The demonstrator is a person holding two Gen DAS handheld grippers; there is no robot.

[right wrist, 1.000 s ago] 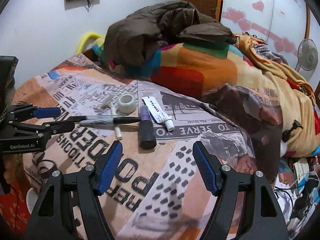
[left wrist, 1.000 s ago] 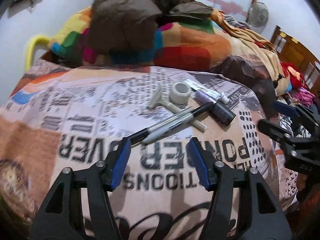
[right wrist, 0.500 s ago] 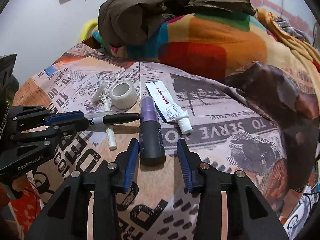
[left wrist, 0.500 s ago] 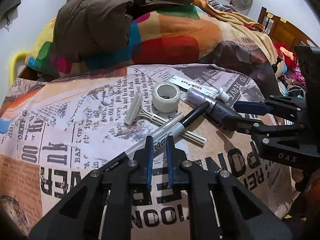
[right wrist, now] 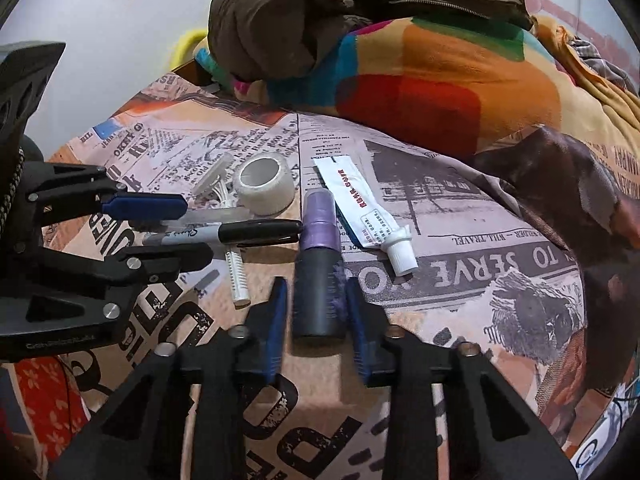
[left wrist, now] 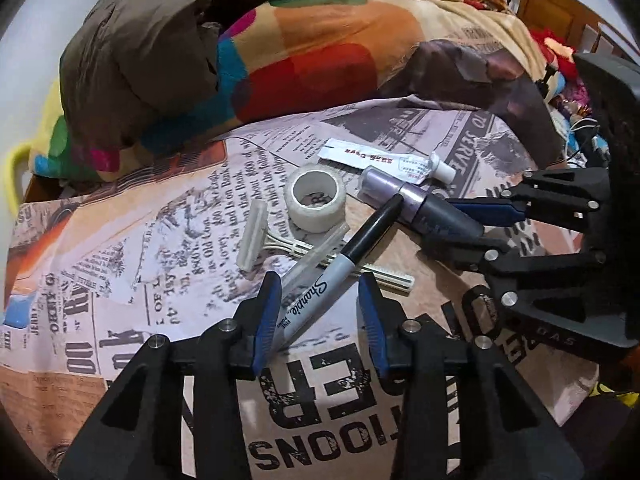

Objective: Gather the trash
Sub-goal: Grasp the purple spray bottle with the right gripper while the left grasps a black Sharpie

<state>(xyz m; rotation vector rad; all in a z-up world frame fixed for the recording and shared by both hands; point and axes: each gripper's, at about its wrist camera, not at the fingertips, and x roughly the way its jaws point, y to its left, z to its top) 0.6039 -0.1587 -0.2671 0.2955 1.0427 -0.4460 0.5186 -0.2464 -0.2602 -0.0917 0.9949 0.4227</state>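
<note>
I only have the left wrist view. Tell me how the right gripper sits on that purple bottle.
Observer: In the right wrist view, the dark end of the purple bottle lies between the pads of the right gripper. The jaws are closing, and a thin gap shows on the side toward the marker.
Operator: Now describe my own gripper from the side.
Observer: The left gripper straddles the marker's grey barrel with its jaws opening. Its upper finger lies over the clear pen, and its lower finger lies below the marker.
</note>
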